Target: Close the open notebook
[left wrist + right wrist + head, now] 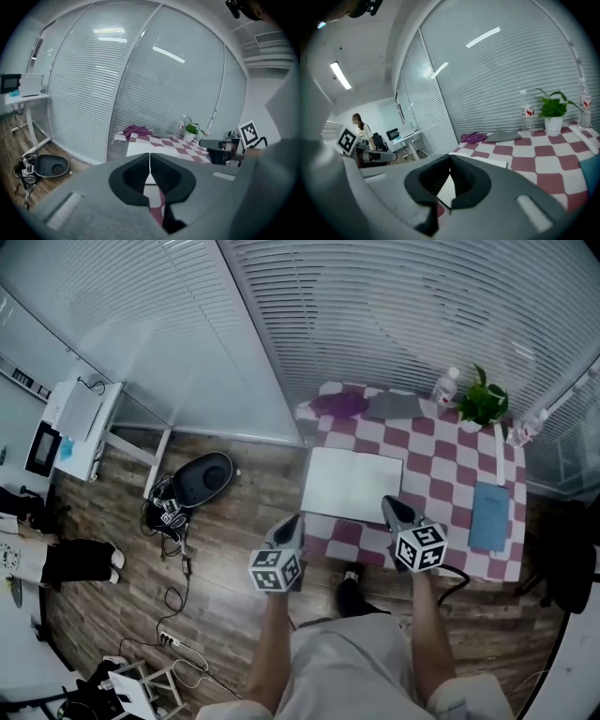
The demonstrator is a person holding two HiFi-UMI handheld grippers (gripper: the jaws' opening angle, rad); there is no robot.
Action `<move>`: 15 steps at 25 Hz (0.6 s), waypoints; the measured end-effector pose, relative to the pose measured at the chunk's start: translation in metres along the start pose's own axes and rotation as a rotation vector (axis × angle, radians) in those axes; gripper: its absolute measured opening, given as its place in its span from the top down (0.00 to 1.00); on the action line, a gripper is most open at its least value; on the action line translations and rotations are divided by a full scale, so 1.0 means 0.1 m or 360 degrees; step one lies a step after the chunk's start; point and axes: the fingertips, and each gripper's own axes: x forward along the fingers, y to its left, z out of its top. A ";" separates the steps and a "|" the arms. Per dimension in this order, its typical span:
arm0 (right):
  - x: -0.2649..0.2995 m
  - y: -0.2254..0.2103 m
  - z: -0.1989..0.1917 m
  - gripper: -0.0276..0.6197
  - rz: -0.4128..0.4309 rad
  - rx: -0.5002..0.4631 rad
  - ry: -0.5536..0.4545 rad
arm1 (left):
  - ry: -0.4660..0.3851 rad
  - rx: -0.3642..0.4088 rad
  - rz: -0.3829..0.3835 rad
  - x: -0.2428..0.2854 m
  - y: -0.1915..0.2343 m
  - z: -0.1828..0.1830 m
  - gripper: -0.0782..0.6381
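Observation:
The open notebook [352,484] lies flat with blank white pages up, at the near left part of the red-and-white checked table [441,488]. My left gripper [292,521] hovers at the table's near left corner, just short of the notebook's near edge, jaws shut and empty. My right gripper [392,507] sits by the notebook's near right corner, also shut on nothing. In the left gripper view the notebook [139,149] shows beyond the closed tips [150,157]. In the right gripper view the white page [485,161] lies just past the closed tips [450,161].
On the table stand a blue book [489,515] at the right, a potted plant [483,401], a water bottle [445,385], a purple cloth [339,404] and a grey cloth [394,406] at the back. Blinds close off the far side. A black device [202,479] and cables lie on the floor at left.

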 end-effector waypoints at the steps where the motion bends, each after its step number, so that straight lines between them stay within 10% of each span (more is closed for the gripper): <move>1: 0.09 -0.01 -0.07 0.96 0.0024 -0.0022 0.0029 | 0.0020 0.0018 0.0002 0.08 0.03 -0.02 0.88; 15: 0.75 -0.53 -0.79 0.96 -0.0144 -0.0104 0.0422 | 0.0184 0.0003 -0.0014 0.64 0.60 -0.31 0.88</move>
